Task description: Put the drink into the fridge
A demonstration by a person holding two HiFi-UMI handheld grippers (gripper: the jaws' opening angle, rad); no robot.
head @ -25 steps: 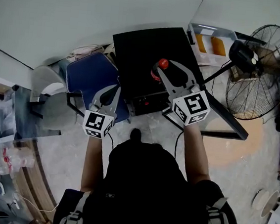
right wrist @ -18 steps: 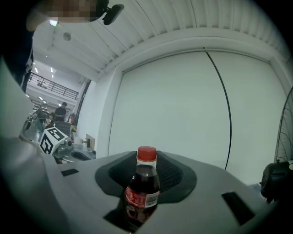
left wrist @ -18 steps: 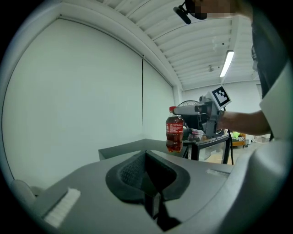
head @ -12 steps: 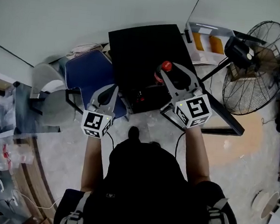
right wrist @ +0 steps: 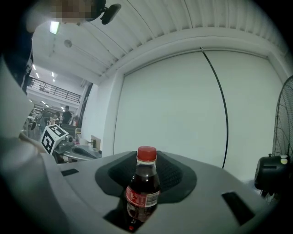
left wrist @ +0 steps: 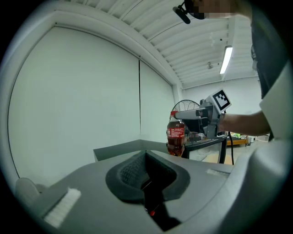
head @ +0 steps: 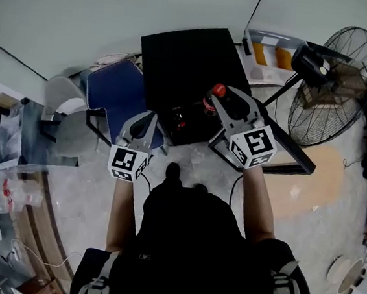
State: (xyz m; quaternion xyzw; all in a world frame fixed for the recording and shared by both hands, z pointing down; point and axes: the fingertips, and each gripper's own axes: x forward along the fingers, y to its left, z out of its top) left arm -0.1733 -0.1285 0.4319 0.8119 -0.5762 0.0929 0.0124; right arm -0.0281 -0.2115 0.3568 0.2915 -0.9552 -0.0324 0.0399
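Right gripper (head: 224,103): clamped on the upright drink bottle (right wrist: 143,185).
Left gripper (left wrist: 146,164): jaws together, empty.
Head view only: fridge (head: 186,62) just beyond both grippers.

Pedestal fan (head: 338,74), round wire cage, stands far right on the concrete floor (head: 74,197). White rack (head: 266,41) against the pale wall (head: 86,15), two orange items (head: 274,57) in it. Blue chair (head: 117,97) left of centre, grey chair (head: 61,97) just beside it. Glass-topped table (head: 30,143) further left, with clear bottles (head: 15,194) clustered near it. Tan patch (head: 309,189) on the floor below the fan.
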